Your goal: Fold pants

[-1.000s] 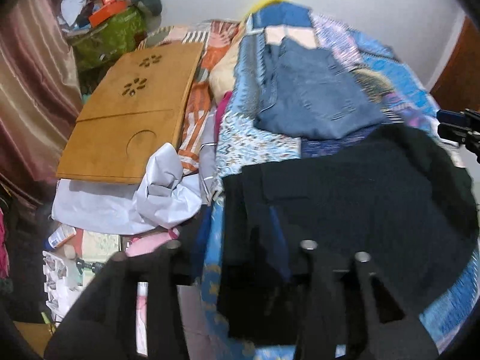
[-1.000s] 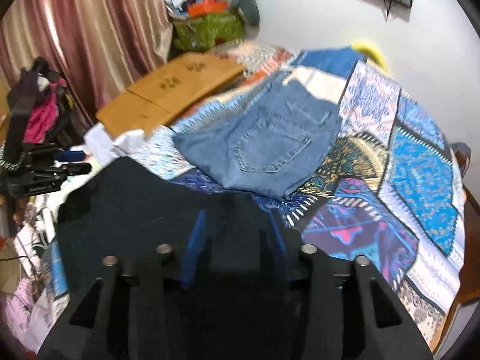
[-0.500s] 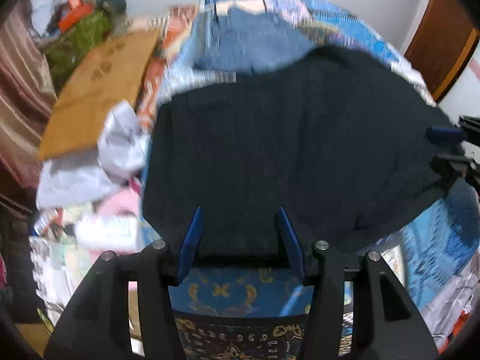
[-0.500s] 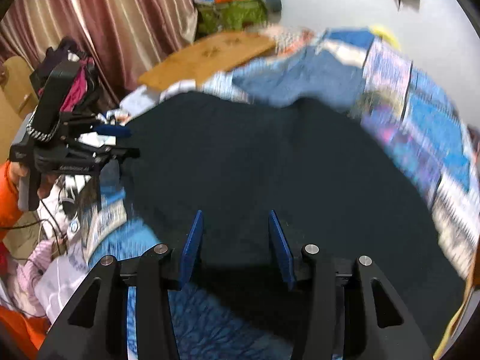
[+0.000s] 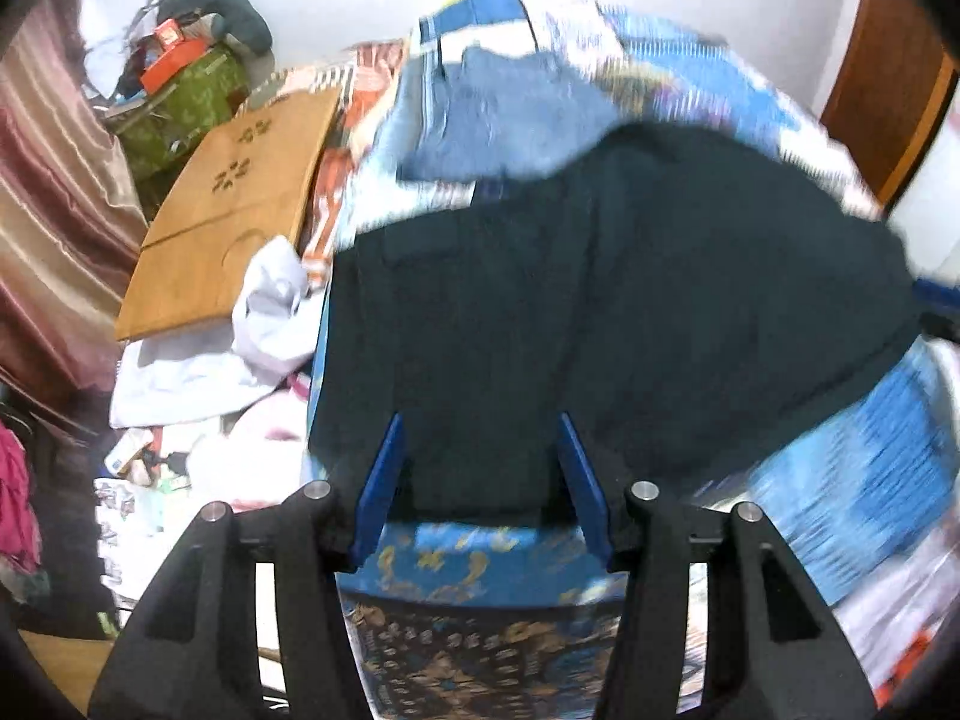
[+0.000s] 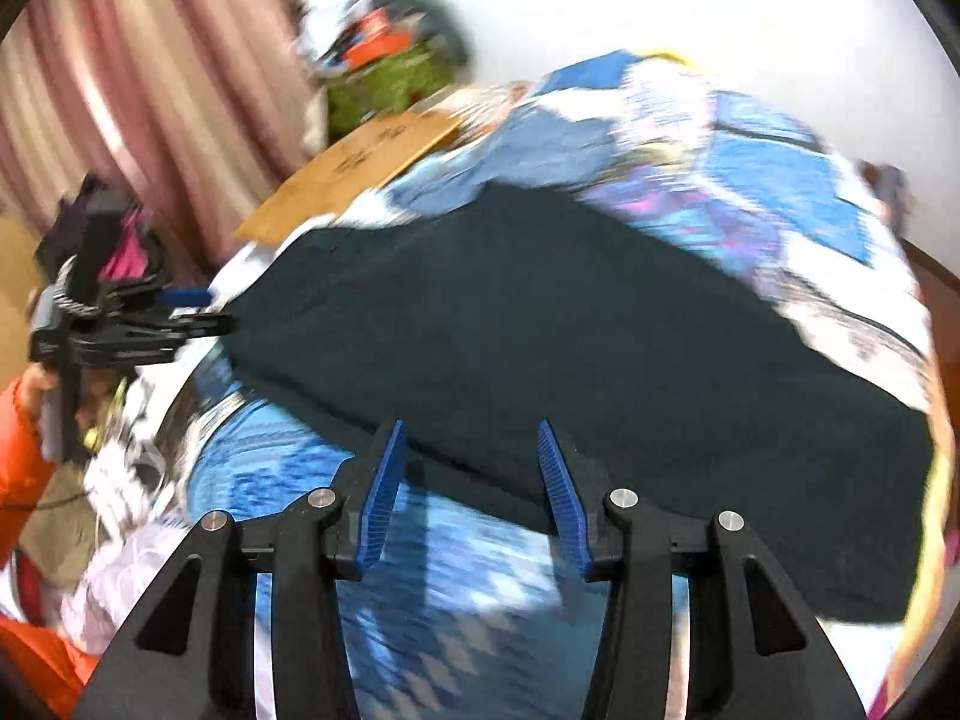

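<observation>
Dark navy pants (image 5: 612,312) lie spread flat on the patchwork bed cover (image 5: 852,468); they also show in the right wrist view (image 6: 570,336). My left gripper (image 5: 480,450) is open, its blue fingers (image 5: 381,480) straddling the near edge of the pants without gripping. My right gripper (image 6: 471,456) is open at the opposite edge, empty. The left gripper also shows at the left of the right wrist view (image 6: 198,315). Folded blue jeans (image 5: 504,114) lie beyond the pants.
A wooden lap table (image 5: 234,210) lies left of the bed with white cloth (image 5: 198,360) and clutter by it. A green bag (image 5: 186,96) stands at the back left. A striped curtain (image 6: 156,96) hangs at left, a wooden door (image 5: 888,84) at right.
Both grippers let go of the pants and opened. The pants went from held up and bunched to spread flat on the bed. Both grippers drew back to the fabric's edges.
</observation>
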A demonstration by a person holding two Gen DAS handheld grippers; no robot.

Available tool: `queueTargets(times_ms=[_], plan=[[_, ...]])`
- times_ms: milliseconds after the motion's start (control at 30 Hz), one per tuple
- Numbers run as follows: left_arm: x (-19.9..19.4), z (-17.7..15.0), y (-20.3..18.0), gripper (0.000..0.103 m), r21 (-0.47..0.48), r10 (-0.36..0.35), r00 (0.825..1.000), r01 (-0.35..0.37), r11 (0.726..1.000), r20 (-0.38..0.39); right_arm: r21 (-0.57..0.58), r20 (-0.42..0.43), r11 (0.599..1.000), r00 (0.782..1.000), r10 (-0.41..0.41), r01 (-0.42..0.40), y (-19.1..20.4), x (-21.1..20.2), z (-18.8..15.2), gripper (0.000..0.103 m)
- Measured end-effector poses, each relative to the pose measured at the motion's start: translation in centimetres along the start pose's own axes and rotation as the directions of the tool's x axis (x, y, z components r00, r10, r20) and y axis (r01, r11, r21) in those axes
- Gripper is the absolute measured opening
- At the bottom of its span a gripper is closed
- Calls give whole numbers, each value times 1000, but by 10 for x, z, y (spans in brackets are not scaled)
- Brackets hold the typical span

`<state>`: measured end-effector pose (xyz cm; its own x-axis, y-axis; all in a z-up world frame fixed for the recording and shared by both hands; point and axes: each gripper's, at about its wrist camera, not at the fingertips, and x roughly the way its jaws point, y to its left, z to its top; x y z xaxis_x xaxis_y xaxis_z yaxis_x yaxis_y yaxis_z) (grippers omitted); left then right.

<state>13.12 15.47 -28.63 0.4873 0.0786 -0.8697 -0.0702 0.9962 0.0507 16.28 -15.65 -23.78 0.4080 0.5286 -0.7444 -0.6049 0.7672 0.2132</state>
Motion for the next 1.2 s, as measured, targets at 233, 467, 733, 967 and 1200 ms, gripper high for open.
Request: queueTargets(times_ms=[233,467,733,967,1200], plan=[[-12,49,-43,65,-47,-84,993,88,995,80,245,68,945,969,-238,215,-105,-64,-41,44],[22,57,-102,65,39,-104,994,105,994,-12,497,-15,801,927,-376,333,-197,-91,-99,44],[43,45,-131,68,87,-50,998,53,995,-39,529,-56,772,923,-382,352,-226,-66,-112,44],[47,43,-121,78,21,-68,997,69,997,-46,460,-65,786,898,-435,413,-228,-48,-118,41],[48,42,-119,81,5,-71,996,71,997,-45,400,-41,781,860,-508,480,-218,-53,-110,8]])
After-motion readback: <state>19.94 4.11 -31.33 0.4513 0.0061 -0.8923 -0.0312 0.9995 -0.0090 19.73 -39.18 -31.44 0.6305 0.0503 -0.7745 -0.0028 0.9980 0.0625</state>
